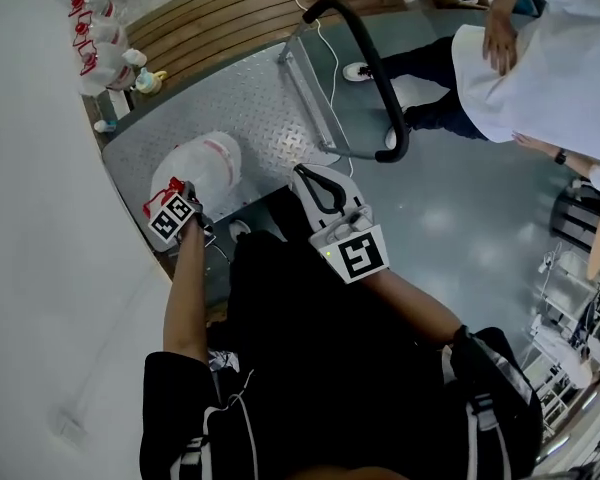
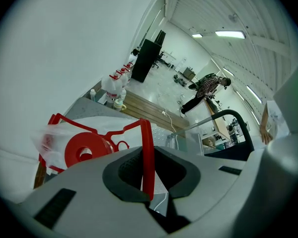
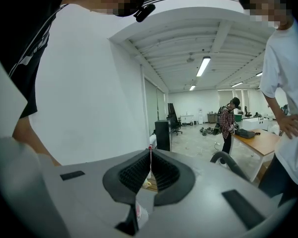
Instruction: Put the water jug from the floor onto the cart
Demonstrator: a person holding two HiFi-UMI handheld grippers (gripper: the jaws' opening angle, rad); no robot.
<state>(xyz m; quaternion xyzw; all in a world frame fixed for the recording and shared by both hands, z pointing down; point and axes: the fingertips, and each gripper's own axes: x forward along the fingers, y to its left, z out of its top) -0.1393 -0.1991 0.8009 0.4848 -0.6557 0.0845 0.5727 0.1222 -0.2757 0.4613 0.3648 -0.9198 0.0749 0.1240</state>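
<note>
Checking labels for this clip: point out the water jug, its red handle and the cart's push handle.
water jug (image 1: 208,170), head view, translucent body.
red handle (image 2: 147,152), left gripper view, bar between the jaws.
push handle (image 1: 378,68), head view, black grip.

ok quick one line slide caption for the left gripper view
Left gripper shut on the red handle of the water jug, the cart's black push bar beyond.

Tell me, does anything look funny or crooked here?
Yes. The water jug over the cart isn't upright. It tips toward the person, cap end nearest them, with its red handle pinched in the left tool. Nothing looks spilled.
</note>
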